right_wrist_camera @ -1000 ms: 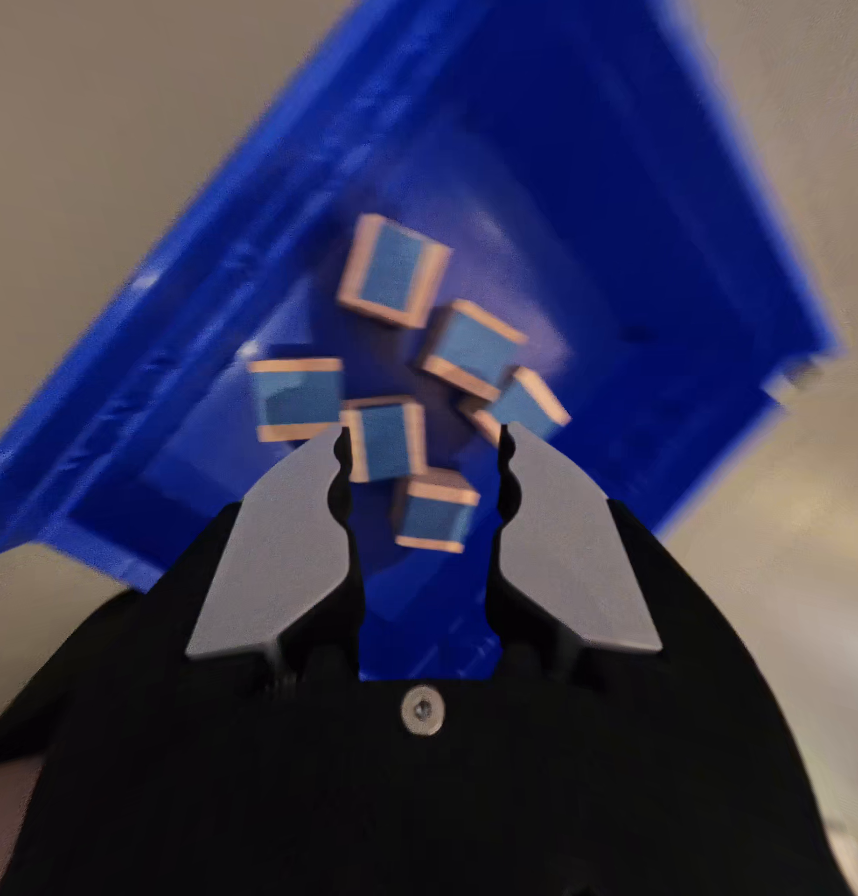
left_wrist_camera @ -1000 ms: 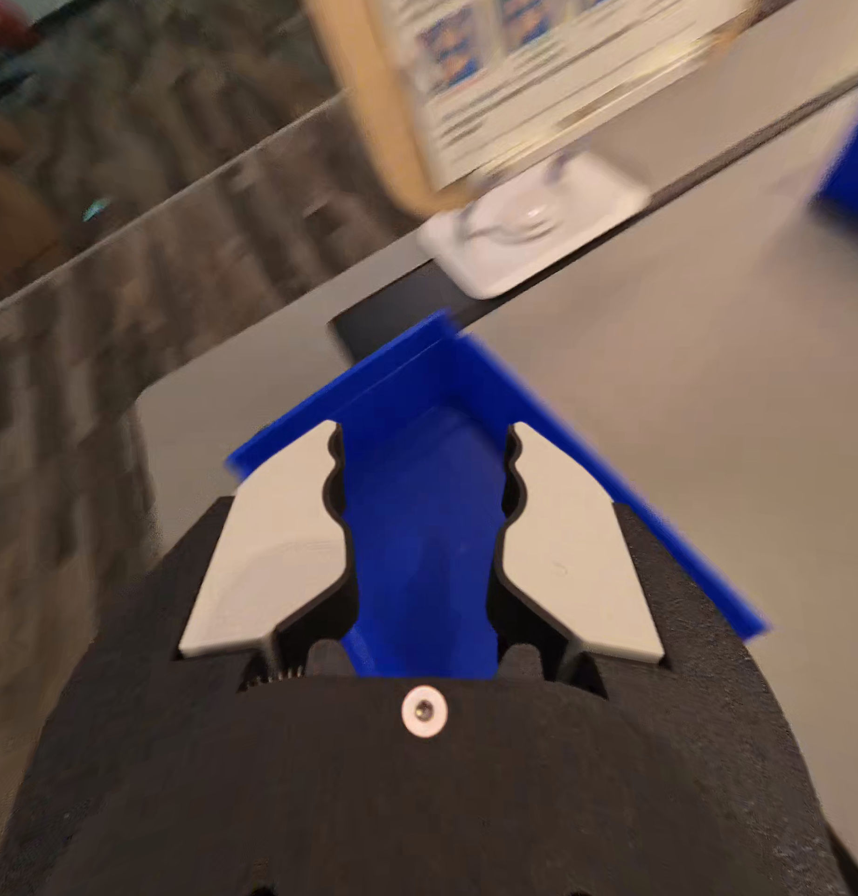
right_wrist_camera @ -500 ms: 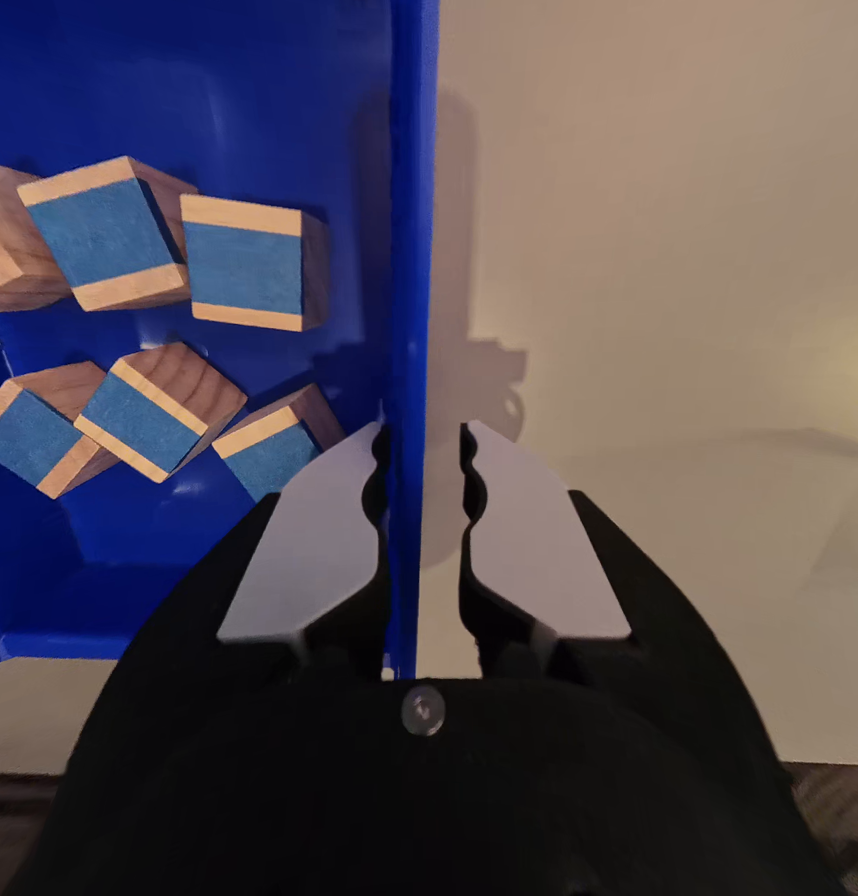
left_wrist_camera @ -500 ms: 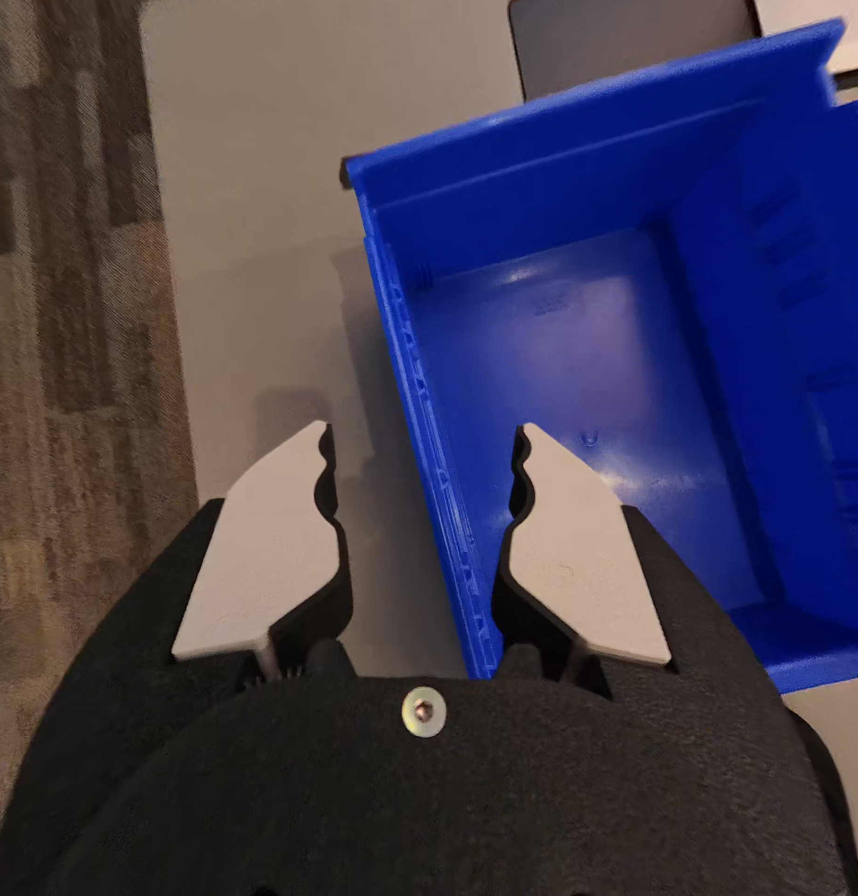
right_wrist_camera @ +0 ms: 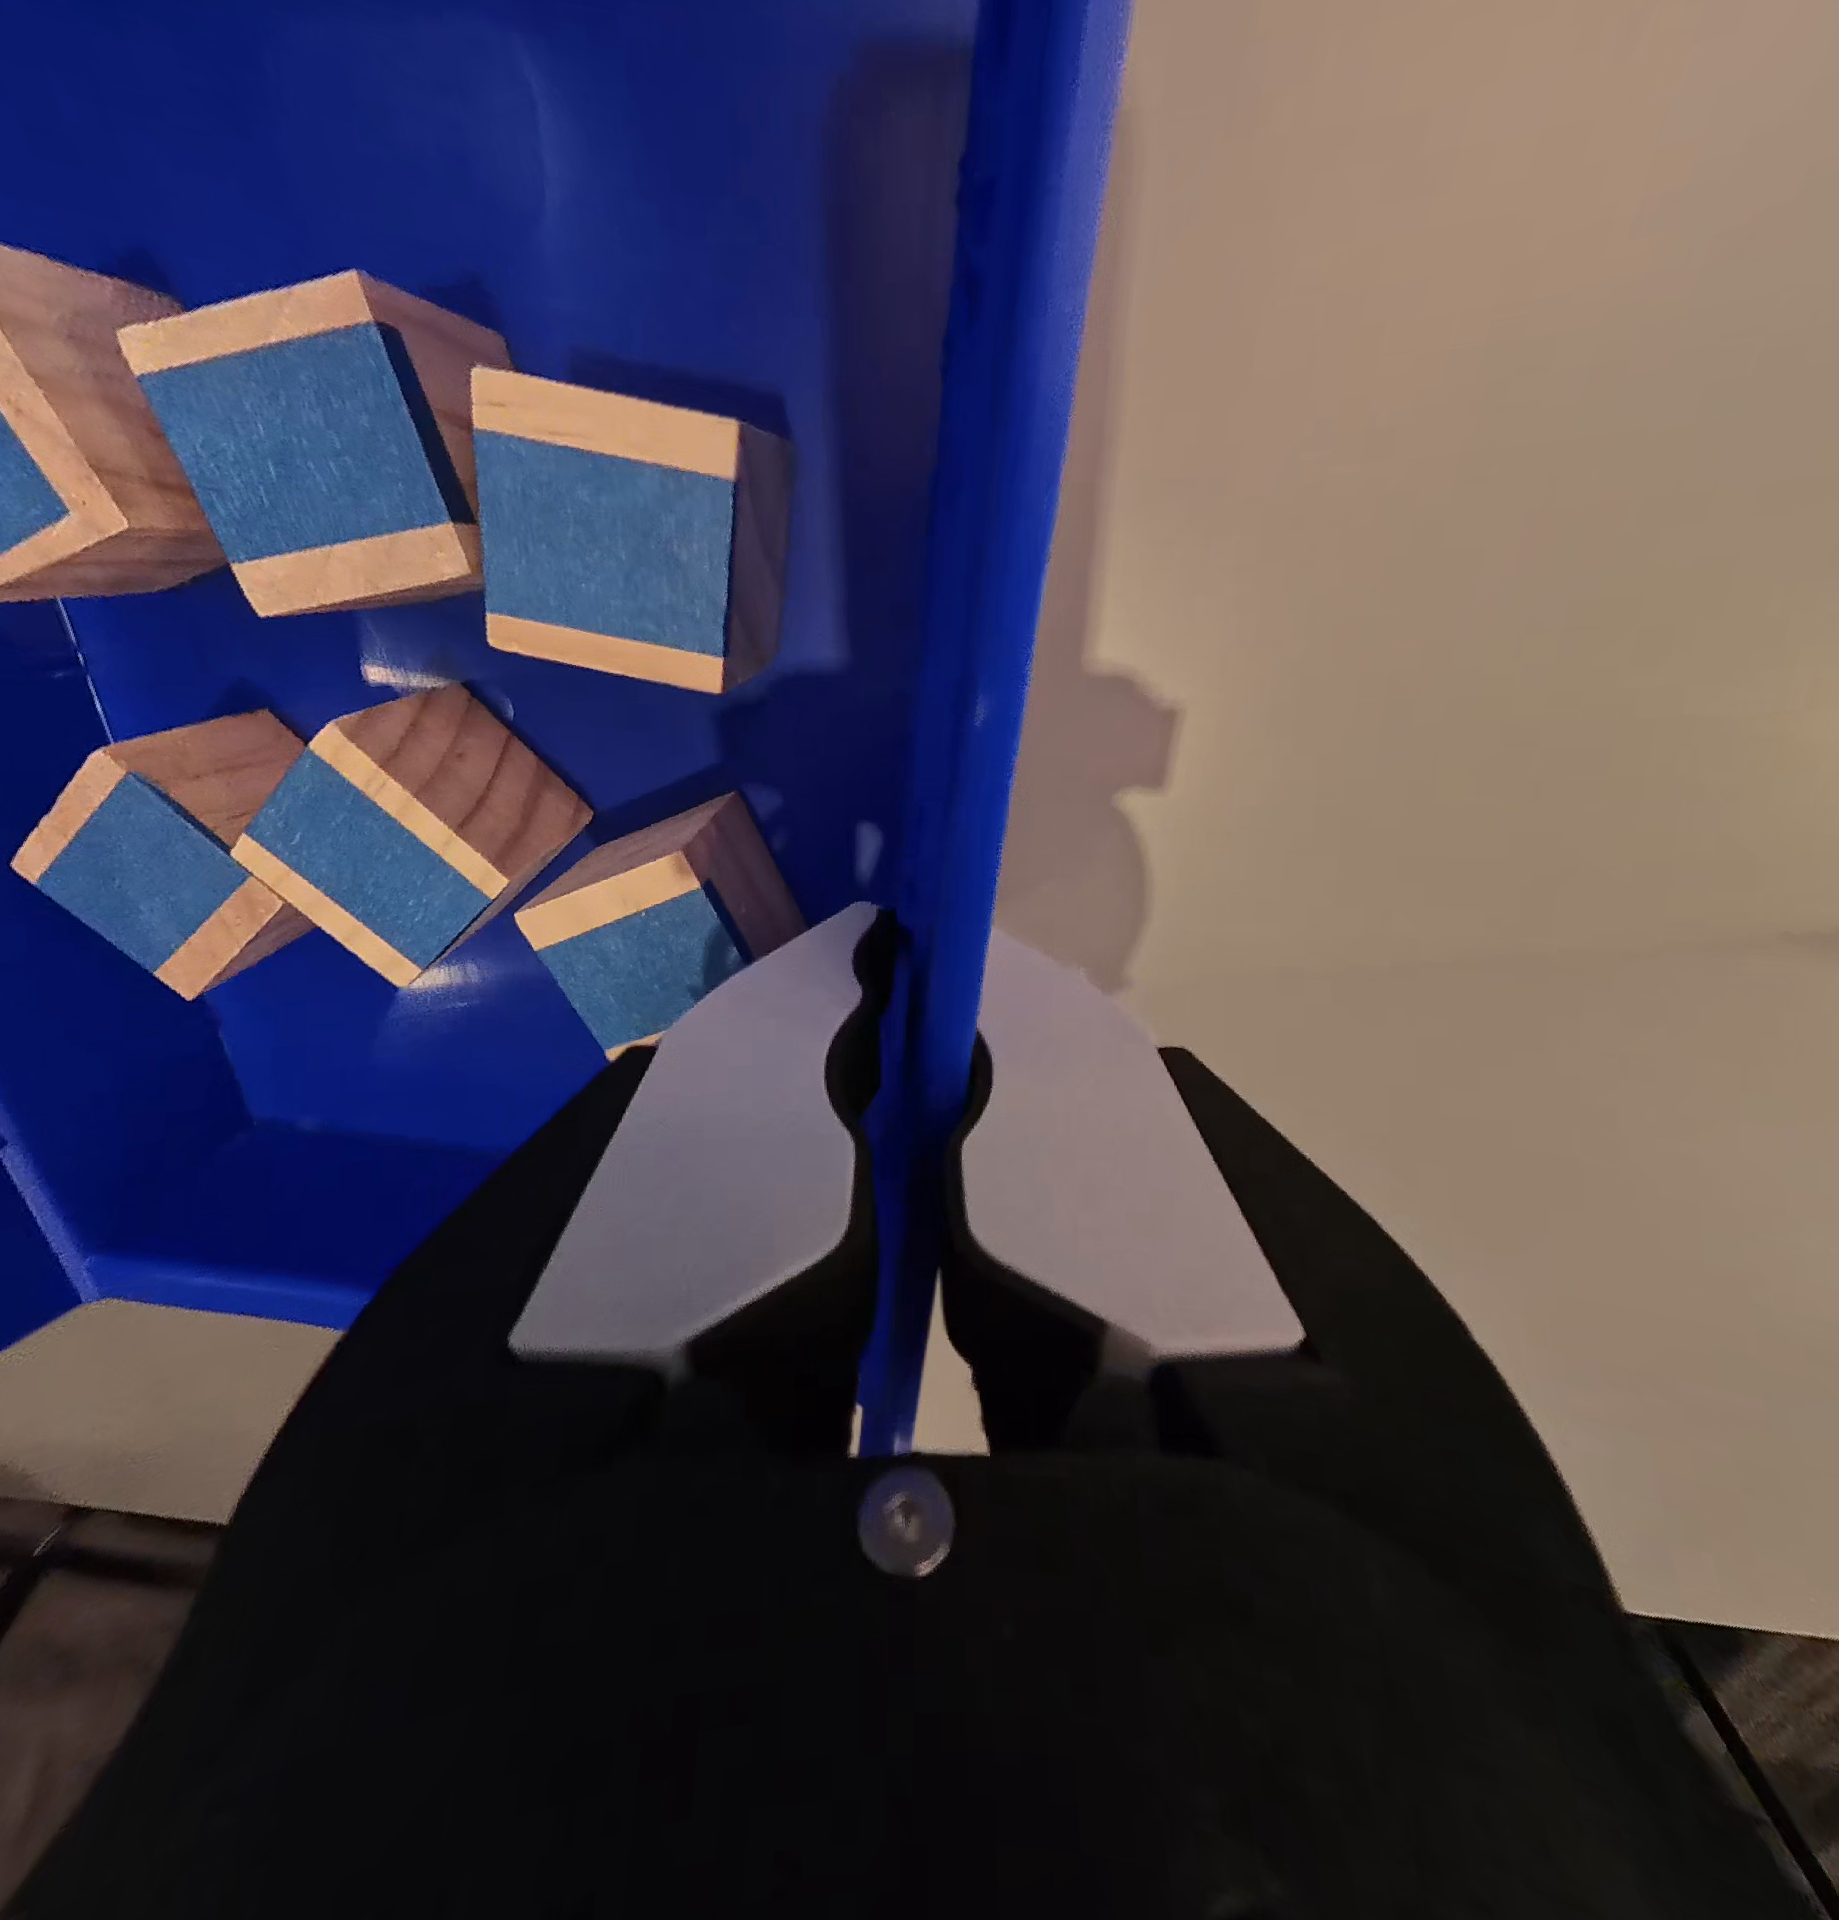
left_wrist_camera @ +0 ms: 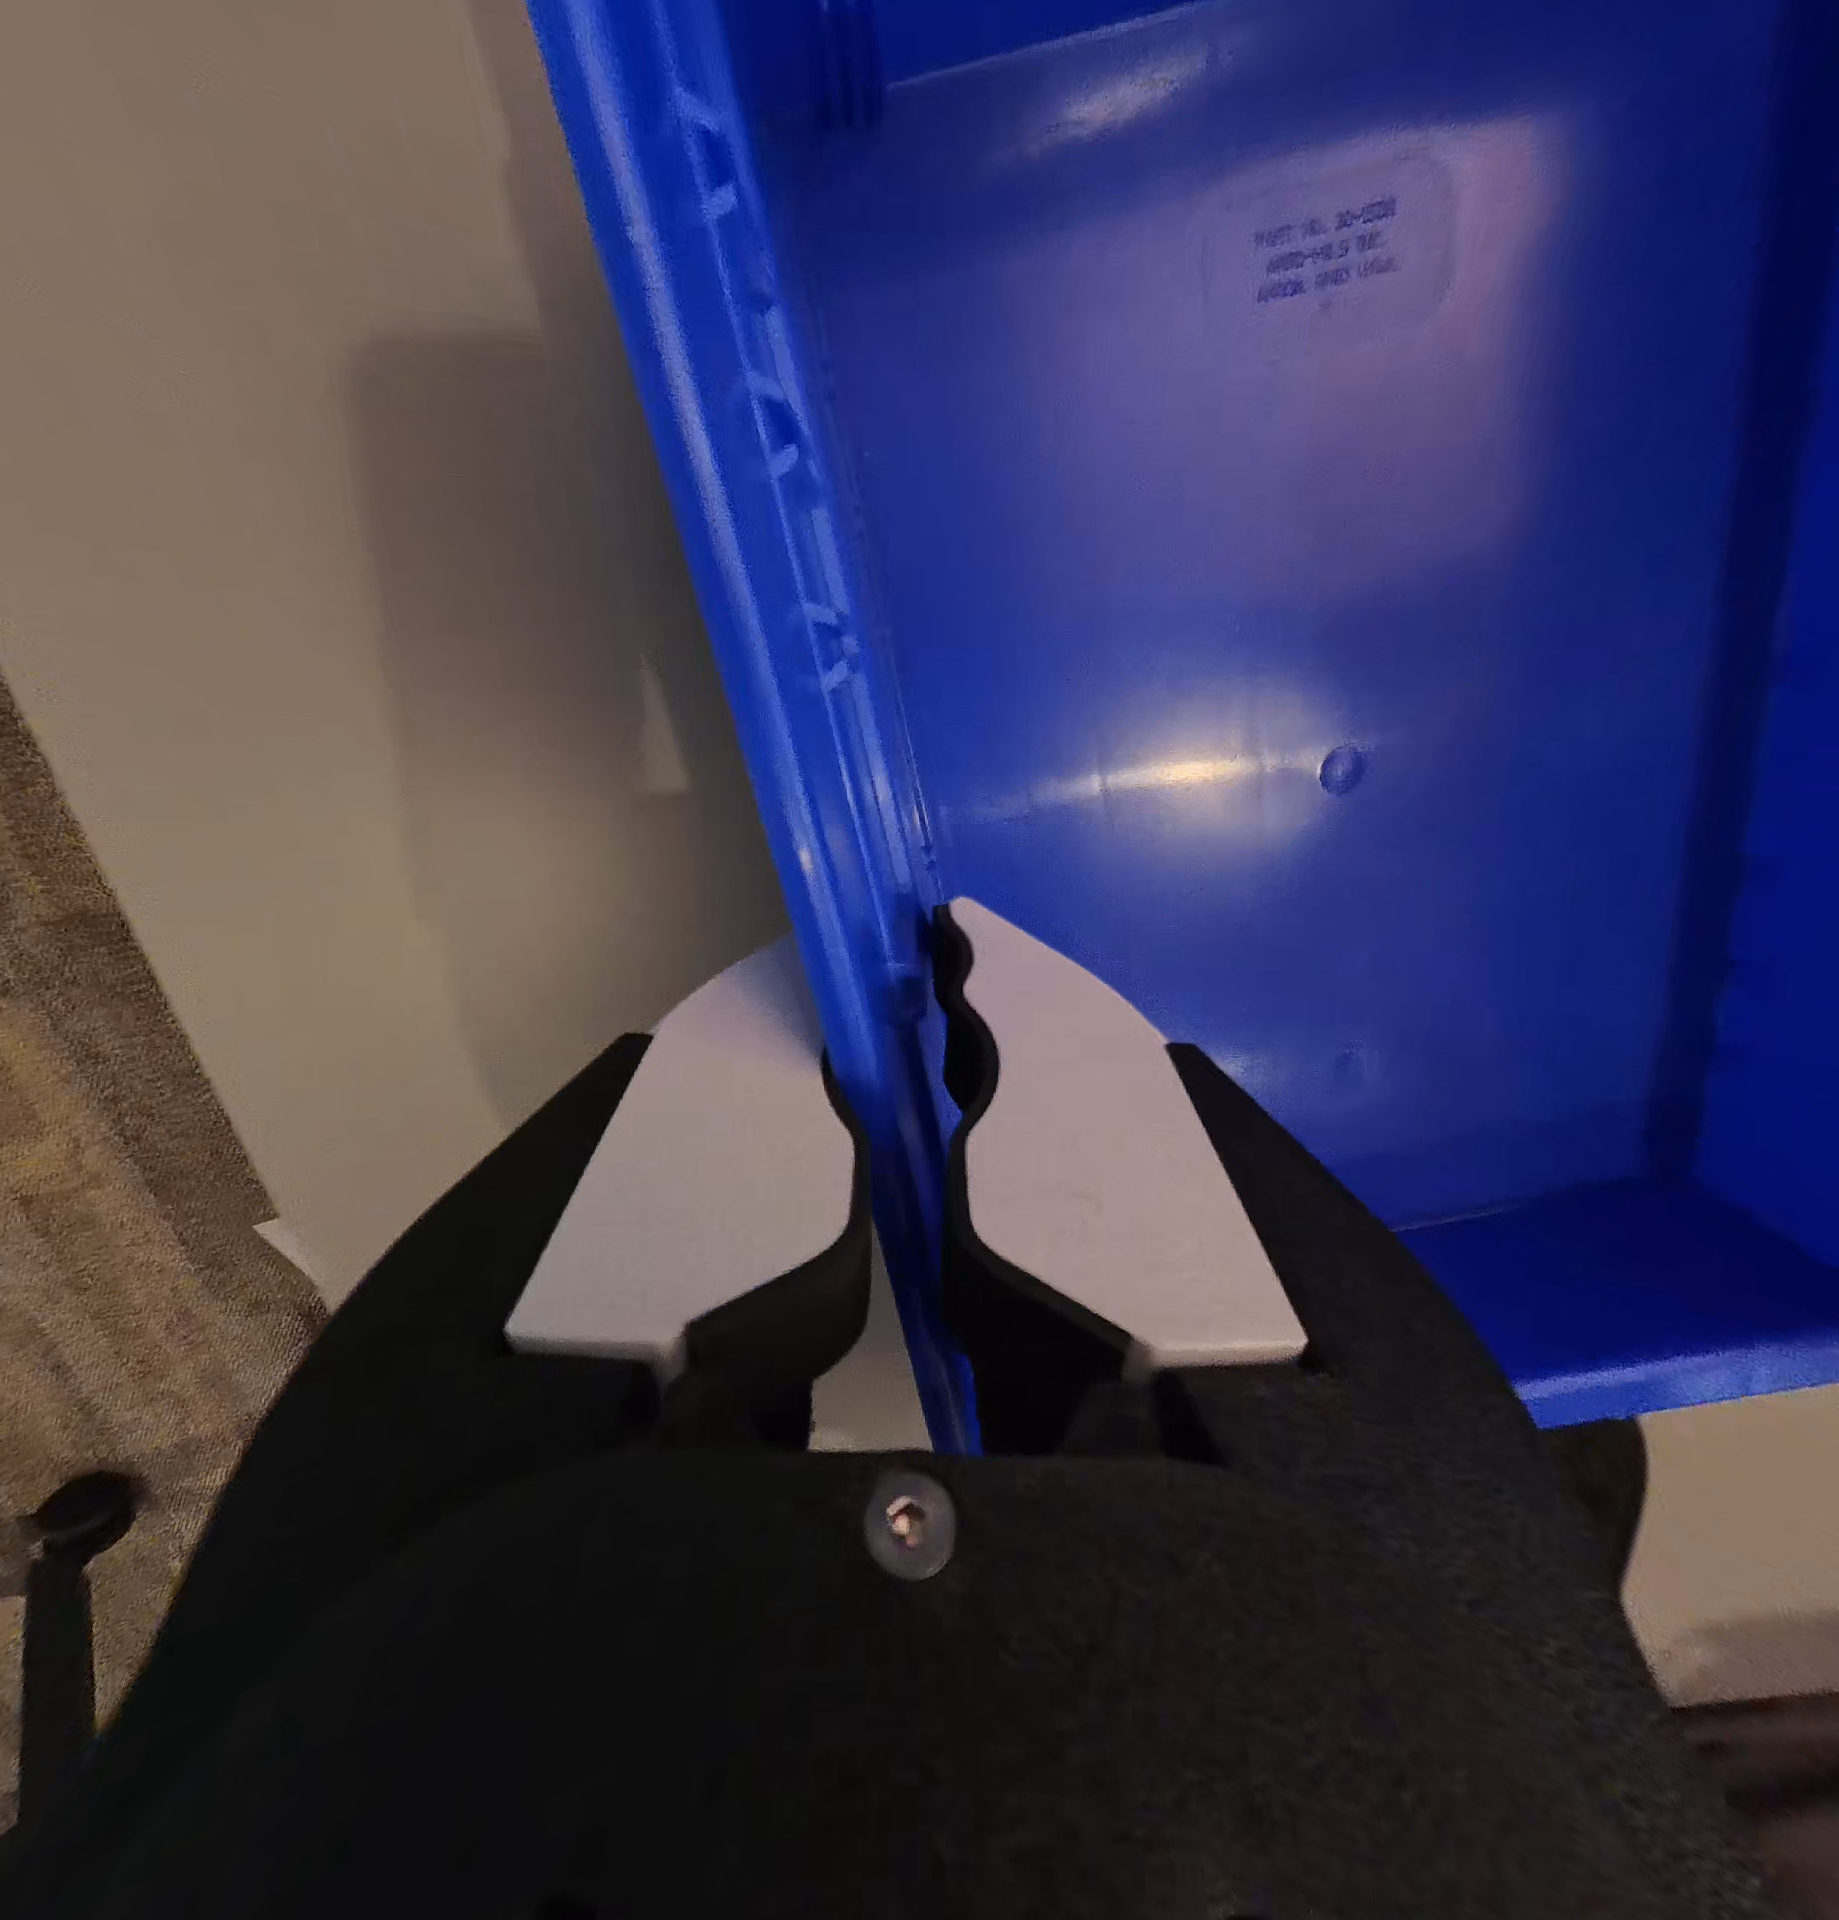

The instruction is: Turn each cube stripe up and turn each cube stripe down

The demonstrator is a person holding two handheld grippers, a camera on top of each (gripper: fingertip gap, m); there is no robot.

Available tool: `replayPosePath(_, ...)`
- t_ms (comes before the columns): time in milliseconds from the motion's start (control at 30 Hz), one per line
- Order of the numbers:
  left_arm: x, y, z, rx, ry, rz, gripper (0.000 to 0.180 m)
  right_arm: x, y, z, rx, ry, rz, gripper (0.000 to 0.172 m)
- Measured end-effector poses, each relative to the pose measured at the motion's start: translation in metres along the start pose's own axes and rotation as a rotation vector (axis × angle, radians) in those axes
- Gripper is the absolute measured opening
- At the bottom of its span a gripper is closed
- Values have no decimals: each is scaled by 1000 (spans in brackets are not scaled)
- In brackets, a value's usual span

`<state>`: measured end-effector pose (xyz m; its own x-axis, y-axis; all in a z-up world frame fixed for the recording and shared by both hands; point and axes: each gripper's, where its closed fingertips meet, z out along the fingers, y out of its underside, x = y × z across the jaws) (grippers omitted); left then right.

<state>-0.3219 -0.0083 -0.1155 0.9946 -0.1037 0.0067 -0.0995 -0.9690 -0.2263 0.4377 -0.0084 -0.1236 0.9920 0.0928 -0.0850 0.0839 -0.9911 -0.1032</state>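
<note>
- Left tool [left_wrist_camera: 920, 935]: jaws narrow, clamped across the left side wall of an empty blue bin [left_wrist_camera: 1310, 623]. One finger [left_wrist_camera: 1060, 1091] sits inside the bin, the other outside, the wall between them, low centre of the frame.
- Right tool [right_wrist_camera: 930, 935]: jaws narrow, clamped across the right side wall of a second blue bin [right_wrist_camera: 1019, 416], one finger [right_wrist_camera: 749, 1091] inside and one outside. Inner pad looks pressed on the wall.
- Cubes [right_wrist_camera: 603, 530]: six wooden cubes with a blue stripe, loose on the floor of the right-hand bin, left half of the frame. All six show the stripe face toward the camera. The nearest lies just beside the inner finger, partly hidden by it.
- Both bins rest on a pale desk [right_wrist_camera: 1517, 727]; carpet at the left edge of the left view.
- Judgement: pinching a thin wall gives a firm handle on each bin, likely to steady or shift it ahead of cube work. No cube is gripped, so flipping has not begun.
- Risk: a wall grip offers little leverage; a tilted bin could let the cubes slide.
</note>
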Motion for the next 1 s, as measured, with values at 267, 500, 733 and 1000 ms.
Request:
replayPosePath(267,89,-22,7,-7,67,195,10,-50,-16,6,-20,28,-92,8)
replayPosePath(500,167,-31,11,-15,76,321,15,-106,-18,10,-35,14,-218,10)
replayPosePath(733,204,-28,12,-15,94,391,16,-136,-21,13,-28,54,-313,16)
replayPosePath(1000,222,-13,7,-76,140,445,35,-129,-38,21,-6,61,-253,22)
